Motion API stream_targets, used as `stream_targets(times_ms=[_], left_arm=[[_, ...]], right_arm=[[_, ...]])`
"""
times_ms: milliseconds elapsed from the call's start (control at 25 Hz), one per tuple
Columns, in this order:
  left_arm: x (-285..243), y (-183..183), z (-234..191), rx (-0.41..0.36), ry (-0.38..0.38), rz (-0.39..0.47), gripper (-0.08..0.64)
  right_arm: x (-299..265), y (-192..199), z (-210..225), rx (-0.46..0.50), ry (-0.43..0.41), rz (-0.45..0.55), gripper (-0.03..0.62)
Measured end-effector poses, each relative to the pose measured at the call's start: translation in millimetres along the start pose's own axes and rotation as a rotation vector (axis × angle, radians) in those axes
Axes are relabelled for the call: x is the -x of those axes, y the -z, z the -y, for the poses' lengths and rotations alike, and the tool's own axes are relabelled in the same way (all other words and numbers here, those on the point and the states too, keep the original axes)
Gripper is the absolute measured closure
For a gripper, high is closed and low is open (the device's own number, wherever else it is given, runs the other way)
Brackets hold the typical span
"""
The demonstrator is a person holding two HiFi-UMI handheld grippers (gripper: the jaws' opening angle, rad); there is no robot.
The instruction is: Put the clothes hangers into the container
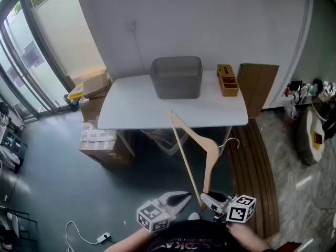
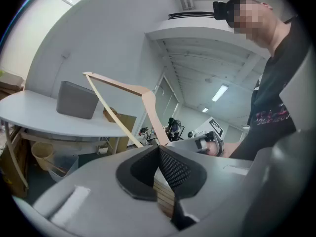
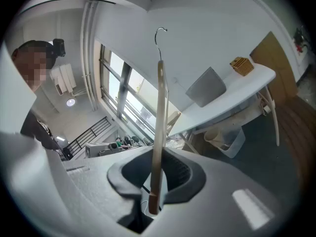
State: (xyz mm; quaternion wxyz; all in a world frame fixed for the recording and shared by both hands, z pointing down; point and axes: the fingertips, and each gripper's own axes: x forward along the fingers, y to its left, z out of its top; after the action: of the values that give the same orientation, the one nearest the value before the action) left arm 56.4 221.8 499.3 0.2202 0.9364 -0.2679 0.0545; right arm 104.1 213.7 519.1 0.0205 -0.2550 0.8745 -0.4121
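Left tongs (image 1: 177,198) and right tongs (image 1: 211,199) hang at 6 o'clock, short of the white tabletop (image 1: 131,106). On it, at 12 o'clock, sits a grey plastic container (image 1: 177,77), with a small wooden box (image 1: 227,81) at 1 o'clock. Left tongs are closed on nothing. Right tongs pinch one end of the pale wooden clothes hanger (image 1: 209,154), which is tilted up toward the tabletop.
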Motion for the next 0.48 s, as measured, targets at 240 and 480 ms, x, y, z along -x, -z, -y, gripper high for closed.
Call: stream_targets(times_ms=[240, 480], left_arm=[[-0.6, 1.2, -2.6, 0.002, 0.004, 0.002, 0.558], [-2.3, -1.0, -3.9, 0.001, 0.005, 0.006, 0.558]], right_arm=[[-2.0, -0.2, 2.2, 0.0, 0.001, 0.001, 0.532], [-2.6, 0.5, 4.6, -0.008, 0.001, 0.001, 0.532]])
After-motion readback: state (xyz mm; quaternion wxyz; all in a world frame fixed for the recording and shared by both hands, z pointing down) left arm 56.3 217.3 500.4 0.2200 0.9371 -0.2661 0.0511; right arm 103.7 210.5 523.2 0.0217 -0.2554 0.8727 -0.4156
